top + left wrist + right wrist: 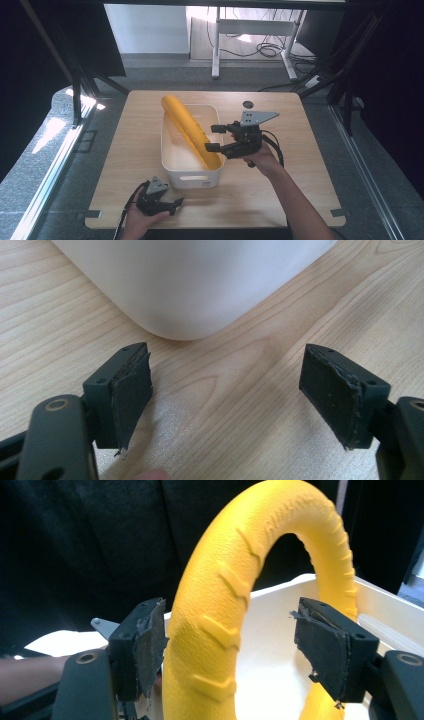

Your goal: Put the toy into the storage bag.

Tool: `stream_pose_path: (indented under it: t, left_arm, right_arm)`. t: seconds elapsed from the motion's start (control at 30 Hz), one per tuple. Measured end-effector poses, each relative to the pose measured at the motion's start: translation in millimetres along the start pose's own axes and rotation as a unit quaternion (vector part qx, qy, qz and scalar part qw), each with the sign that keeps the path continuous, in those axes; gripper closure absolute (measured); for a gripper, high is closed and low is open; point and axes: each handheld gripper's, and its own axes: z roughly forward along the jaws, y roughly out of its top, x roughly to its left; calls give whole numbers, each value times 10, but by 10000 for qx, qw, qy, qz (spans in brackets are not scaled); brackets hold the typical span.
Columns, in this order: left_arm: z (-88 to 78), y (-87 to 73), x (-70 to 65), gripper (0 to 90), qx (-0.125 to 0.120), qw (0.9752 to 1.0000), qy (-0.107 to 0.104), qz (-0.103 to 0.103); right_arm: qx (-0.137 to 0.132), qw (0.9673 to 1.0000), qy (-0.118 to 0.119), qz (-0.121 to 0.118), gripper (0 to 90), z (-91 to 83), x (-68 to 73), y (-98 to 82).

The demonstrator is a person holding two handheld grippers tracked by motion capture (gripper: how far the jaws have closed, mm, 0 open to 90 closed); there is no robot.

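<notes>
**Standing a yellow ring up in the white bin**

Starting at the left of the high view: the left gripper [176,204] sits low at the near edge of the wooden table [300,150], held in the person's left hand [142,220], just in front of the near-left corner of the white bin [192,180]. Its jaws are spread wide with nothing between them, only bare wood grain. In the left gripper view the rounded corner of the bin [190,290] is right ahead of the gripper [225,395], near but not touching either pad.

Moving to the middle, the bin sits about centre on the table, long side running away from the person. The yellow ring [192,132] stands on edge inside it, leaning along its length, with its top poking up over the far rim and its low end down by the near-right wall.

Over on the right, the right gripper [214,138] comes in from the right side of the bin, level with the ring's lower part. In the right gripper view the gripper [227,645] has its jaws set apart with the ring [215,630] between them: the left pad looks right up against the ring or very nearly so, the right pad is clearly off it with a gap. So the ring isn't clamped. The chevron tread on the ring is easy to see here, and the bin wall [385,605] sits behind it.
</notes>
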Motion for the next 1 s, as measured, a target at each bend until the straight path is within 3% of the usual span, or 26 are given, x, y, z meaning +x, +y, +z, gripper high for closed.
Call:
stream_pose_path:
  t: [0.4,0.53,0.7,1.0]
  left_arm:
    - [-14,-1,1,212,-3,10000,11,-9]
    - [-11,2,-5,212,-11,10000,1,2]
    - [-9,3,-8,212,-37,10000,6,-27]
    - [-27,2,-4,212,-72,9999,19,-72]
  right_arm:
    - [-149,9980,-611,1,308,-359,-2,-279]
    - [-131,9953,-953,112,318,-524,-42,-459]
    - [64,9907,-1329,279,320,-732,-94,-733]
    - [514,9827,-1665,621,319,-988,-136,-1206]
